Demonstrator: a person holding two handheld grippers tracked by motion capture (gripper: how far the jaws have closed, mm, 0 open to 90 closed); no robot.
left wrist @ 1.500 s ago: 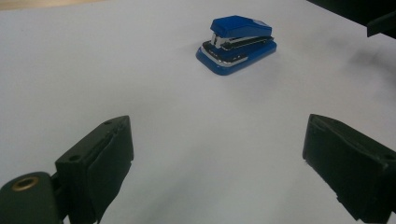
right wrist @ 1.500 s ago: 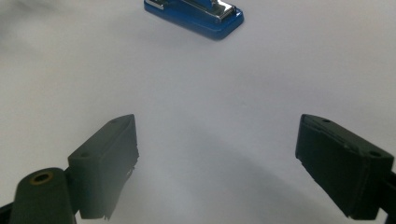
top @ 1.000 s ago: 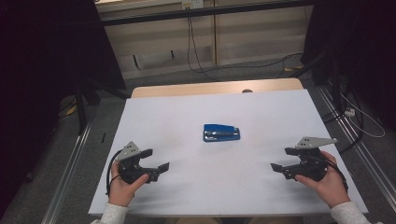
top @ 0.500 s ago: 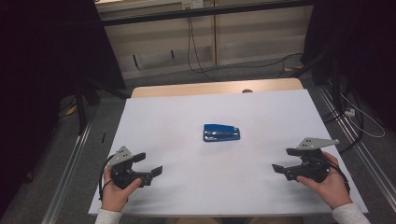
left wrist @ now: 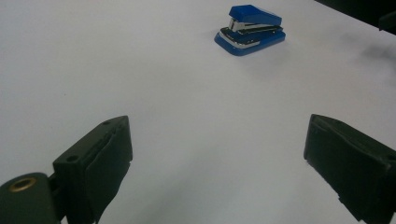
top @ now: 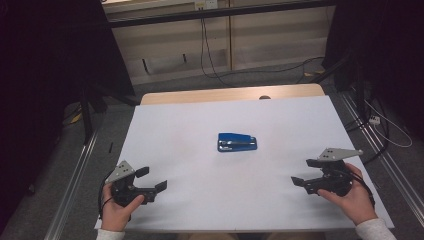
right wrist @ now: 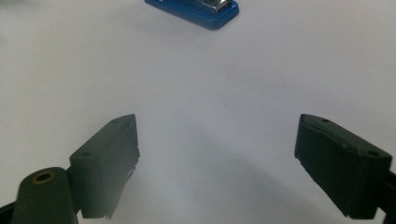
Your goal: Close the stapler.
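- A blue stapler (top: 237,142) lies flat near the middle of the white table (top: 200,125), well apart from both grippers.
- The left gripper (top: 151,179) sits at the near left corner, held in the left hand (top: 116,207); its jaws are spread wide with nothing between them (just bare tabletop).
- From the left gripper view the stapler (left wrist: 250,29) is far ahead, towards the upper right, its silver metal part showing along the side.
- The right gripper (top: 306,171) sits near the right edge, held in the right hand (top: 350,197); its jaws also stand wide apart and hold nothing.
- From the right gripper view the stapler (right wrist: 198,10) is at the top edge, partly cut off.
- The two grippers point inward, towards each other.
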